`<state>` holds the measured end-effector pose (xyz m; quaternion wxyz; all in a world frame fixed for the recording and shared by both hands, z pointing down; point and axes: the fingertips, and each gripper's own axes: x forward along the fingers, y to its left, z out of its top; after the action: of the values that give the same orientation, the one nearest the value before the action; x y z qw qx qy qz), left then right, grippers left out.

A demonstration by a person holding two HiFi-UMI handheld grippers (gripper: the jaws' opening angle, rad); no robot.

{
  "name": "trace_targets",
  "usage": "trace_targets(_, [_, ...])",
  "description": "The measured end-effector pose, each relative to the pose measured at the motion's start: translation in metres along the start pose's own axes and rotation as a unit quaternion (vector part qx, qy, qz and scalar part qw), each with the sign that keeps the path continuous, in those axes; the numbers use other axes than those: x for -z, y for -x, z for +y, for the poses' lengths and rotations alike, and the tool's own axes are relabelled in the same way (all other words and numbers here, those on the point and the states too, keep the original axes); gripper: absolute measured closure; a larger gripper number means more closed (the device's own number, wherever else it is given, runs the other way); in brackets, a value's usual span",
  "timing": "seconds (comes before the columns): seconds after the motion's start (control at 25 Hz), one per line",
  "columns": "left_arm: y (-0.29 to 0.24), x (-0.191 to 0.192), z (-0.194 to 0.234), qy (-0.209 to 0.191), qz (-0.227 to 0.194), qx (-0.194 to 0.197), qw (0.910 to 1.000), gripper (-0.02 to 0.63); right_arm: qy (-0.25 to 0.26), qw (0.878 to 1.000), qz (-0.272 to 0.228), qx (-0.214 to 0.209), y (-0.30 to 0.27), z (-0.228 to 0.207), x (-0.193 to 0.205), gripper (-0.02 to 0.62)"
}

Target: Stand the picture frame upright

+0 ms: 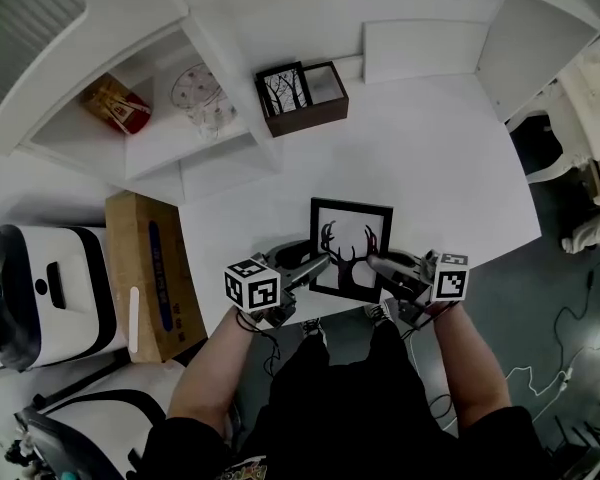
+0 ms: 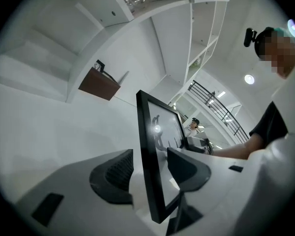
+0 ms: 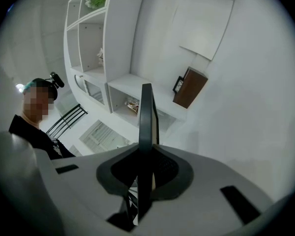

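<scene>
Two grippers flank the picture frame [image 1: 351, 249] at the near edge of the tabletop [image 1: 440, 168]. The left gripper [image 1: 318, 263] has its jaws apart around the frame's left side, while the right gripper [image 1: 377, 262] clamps its right side. The frame seems nearly stood; next comes a gentle right release.

The white table [image 1: 440, 168] lay bare behind and to the right of the picture frame [image 1: 350, 248], giving open passage. A brown box [image 1: 302, 96] stood at the far left corner, with shelves [image 1: 180, 128] closing off the left side.
</scene>
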<state>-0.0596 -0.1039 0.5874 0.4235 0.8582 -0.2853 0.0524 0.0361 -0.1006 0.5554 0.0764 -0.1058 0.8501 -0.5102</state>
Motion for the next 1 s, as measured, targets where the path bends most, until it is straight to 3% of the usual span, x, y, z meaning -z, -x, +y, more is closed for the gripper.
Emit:
trace_targets(0.28, [0.009, -0.017, -0.034, -0.021, -0.007, 0.054, 0.9983, 0.39, 0.054, 0.995, 0.059, -0.056, -0.015, 0.032, -0.005, 0.555])
trace_targets(0.48, [0.023, -0.027, -0.054, -0.037, -0.013, 0.083, 0.9958, 0.451, 0.076, 0.99, 0.079, -0.088, -0.021, 0.051, -0.011, 0.555])
trace_targets(0.76, [0.043, -0.041, -0.069, -0.064, -0.044, 0.077, 0.9941, 0.5, 0.111, 0.985, 0.095, -0.096, -0.031, 0.068, -0.02, 0.554])
trace_targets(1.0, [0.057, -0.049, -0.077, -0.095, -0.056, 0.065, 0.9918, 0.522, 0.153, 0.98, 0.106, -0.076, -0.041, 0.074, -0.024, 0.551])
